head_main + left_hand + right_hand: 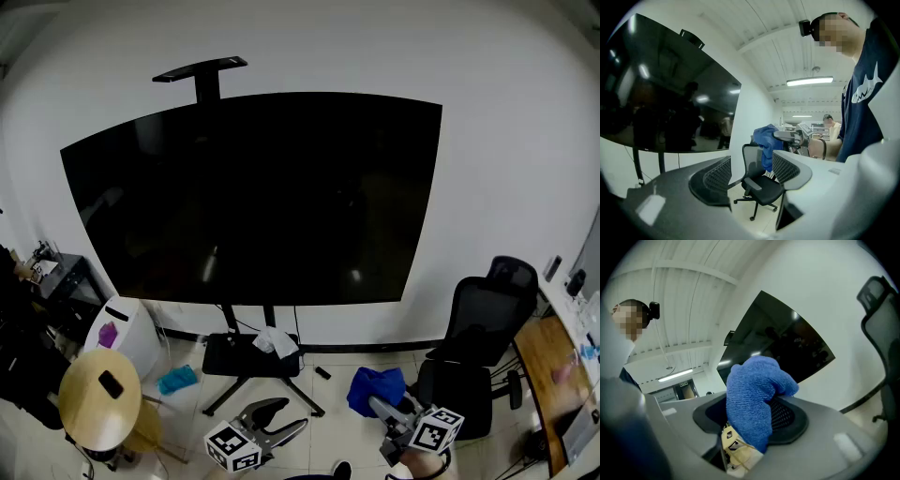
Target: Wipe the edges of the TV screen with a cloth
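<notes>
Since the right gripper [382, 410] is clamped on the blue cloth [752, 399] and sits low, well apart from the TV screen [253, 197], no edge is being touched yet. I judge the wipe as not started.

Left gripper [286, 419]: jaws apart, nothing between them. Only the office chair [757, 180] shows beyond the gap.

Risks, my read:
- Cloth is a bunched wad that flops over one jaw. Drag along the bezel could pull it out of the pinch.
- If the wad shifts, a bare jaw tip could meet the panel and scratch it.
- TV sits on a floor stand [251, 361]. A hard push on an upper corner could rock it.
- Top edge is high, so reach is long and pressure control gets worse.
- White rag [275, 342] on the stand base and a teal item [177, 379] on the floor are foot hazards near the lower edge.

Hard to make out:
- The wad covers the pinch point in the right gripper view, so bite depth is unknown.
- Bezel is dark on dark, so dirt can't be judged.
- Lower left corner of the screen sits close to a white appliance [127, 328]; clearance there is unclear.
- Both grippers sit at the head view's bottom edge, hands cut off.
</notes>
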A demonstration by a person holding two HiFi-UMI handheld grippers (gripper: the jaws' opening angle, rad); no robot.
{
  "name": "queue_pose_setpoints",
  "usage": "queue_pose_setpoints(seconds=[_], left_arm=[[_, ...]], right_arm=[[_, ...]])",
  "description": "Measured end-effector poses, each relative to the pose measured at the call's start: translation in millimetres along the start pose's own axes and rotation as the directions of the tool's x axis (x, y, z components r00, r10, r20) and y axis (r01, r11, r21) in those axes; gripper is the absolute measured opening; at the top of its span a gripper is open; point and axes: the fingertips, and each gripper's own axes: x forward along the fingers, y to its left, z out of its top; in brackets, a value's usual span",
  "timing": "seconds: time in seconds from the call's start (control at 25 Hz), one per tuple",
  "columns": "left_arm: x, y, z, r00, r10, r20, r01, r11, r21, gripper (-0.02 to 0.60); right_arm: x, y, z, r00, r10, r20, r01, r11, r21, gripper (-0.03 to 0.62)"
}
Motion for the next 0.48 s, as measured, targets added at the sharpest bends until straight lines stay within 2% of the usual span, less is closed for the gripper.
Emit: queue_pose_setpoints(seconds=[0.24,0.48], left_arm=[[32.2,19.4,29.0,1.000,0.015,0.006,-0.016,0.996,0.087,0.264],[85.8,44.8,91.0,0.999,-0.006,0.048,-0.003,0.980,0.199,0.264]], right_arm=[[16.4,-27.8,80.6,0.999,-0.006,0.036,0.013,0.982,-0.187,0.225],[39.8,-49.6,215.0,0.993,-0.003,0.122,0.053,0.910,-0.410,0.225]])
